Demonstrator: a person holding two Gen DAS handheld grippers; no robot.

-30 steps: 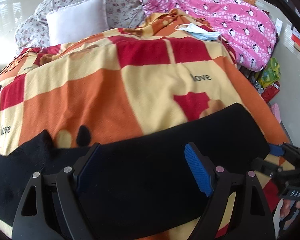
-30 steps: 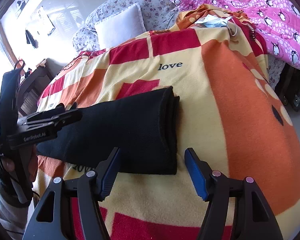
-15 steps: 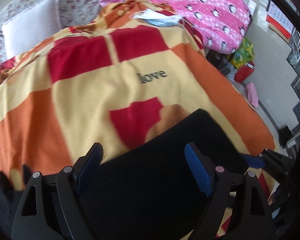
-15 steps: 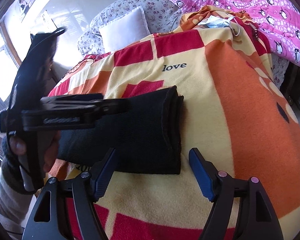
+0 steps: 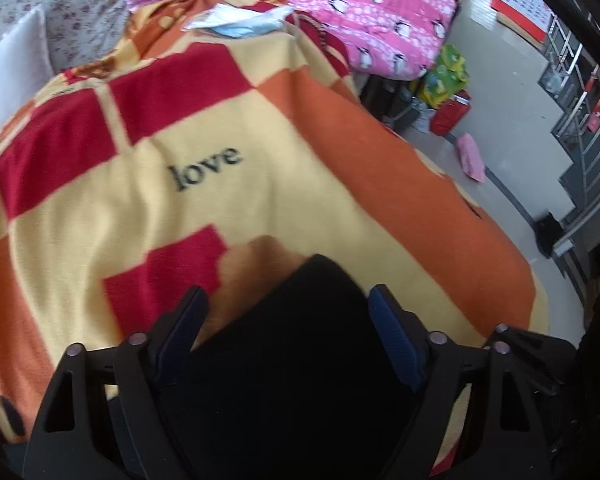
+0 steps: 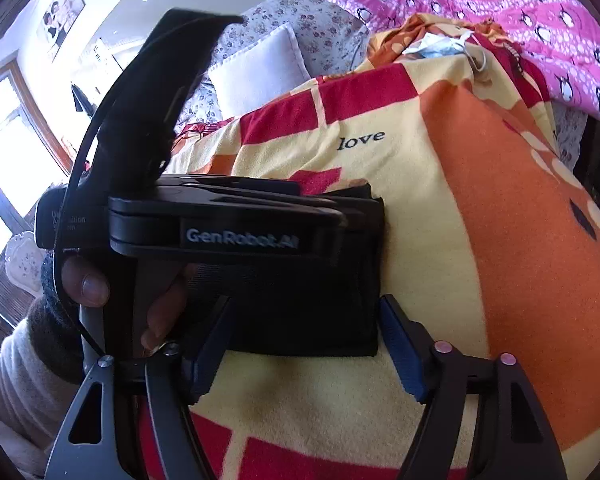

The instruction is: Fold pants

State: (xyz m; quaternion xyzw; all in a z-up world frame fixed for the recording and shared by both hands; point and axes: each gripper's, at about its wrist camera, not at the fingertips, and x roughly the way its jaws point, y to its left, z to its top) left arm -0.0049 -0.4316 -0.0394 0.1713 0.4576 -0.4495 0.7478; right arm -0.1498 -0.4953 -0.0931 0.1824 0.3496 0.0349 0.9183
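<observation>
The black pants (image 6: 316, 300) lie folded into a thick strip on the orange, red and yellow blanket (image 6: 440, 240). My left gripper (image 5: 288, 320) is open, its blue pads either side of the pants' right end (image 5: 300, 360) just above the cloth. In the right wrist view the left gripper (image 6: 332, 208) reaches over the pants' top, seen side-on. My right gripper (image 6: 304, 340) is open and empty, straddling the pants' near edge at the folded end.
A white pillow (image 6: 260, 72) and floral cushion lie at the bed's head. A pink penguin quilt (image 5: 340, 8) and a face mask (image 5: 244, 24) sit at the far right. The bed's right edge drops to a floor with bags (image 5: 448, 76).
My left gripper has swept right along the pants to their folded end, now looming large in the right wrist view. My right gripper edged slightly closer to the pants.
</observation>
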